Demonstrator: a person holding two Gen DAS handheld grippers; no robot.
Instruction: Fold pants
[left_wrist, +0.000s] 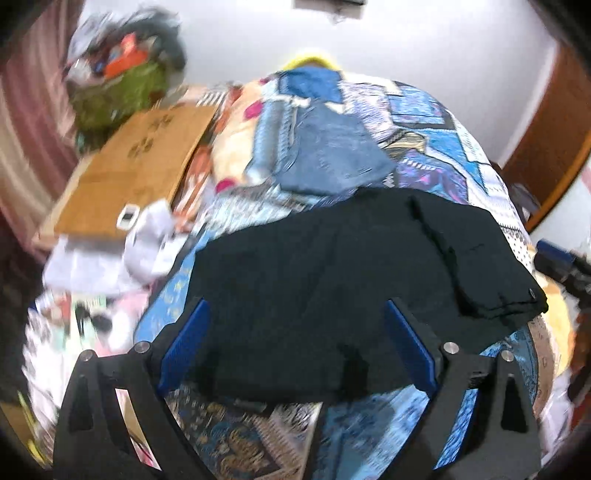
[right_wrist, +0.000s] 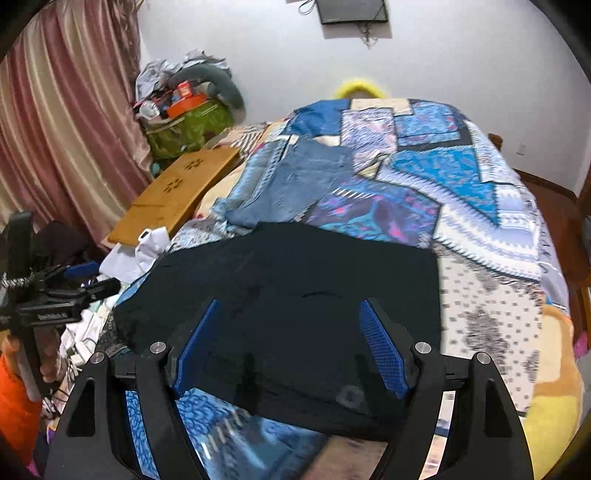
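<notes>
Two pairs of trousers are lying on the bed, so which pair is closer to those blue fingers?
The black pants, spread right under both sets of open fingers. The blue jeans lie farther up the patterned bedspread, beyond them.

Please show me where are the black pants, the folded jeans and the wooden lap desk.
black pants (right_wrist: 295, 288): right wrist view, middle of fabric.
folded jeans (right_wrist: 303, 177): right wrist view, centre of denim.
wooden lap desk (right_wrist: 173, 192): right wrist view, top surface.

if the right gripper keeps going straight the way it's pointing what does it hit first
Most likely the black pants spread on the bed's patchwork quilt. The right gripper is open and aims down at them; depth is unclear.
</notes>
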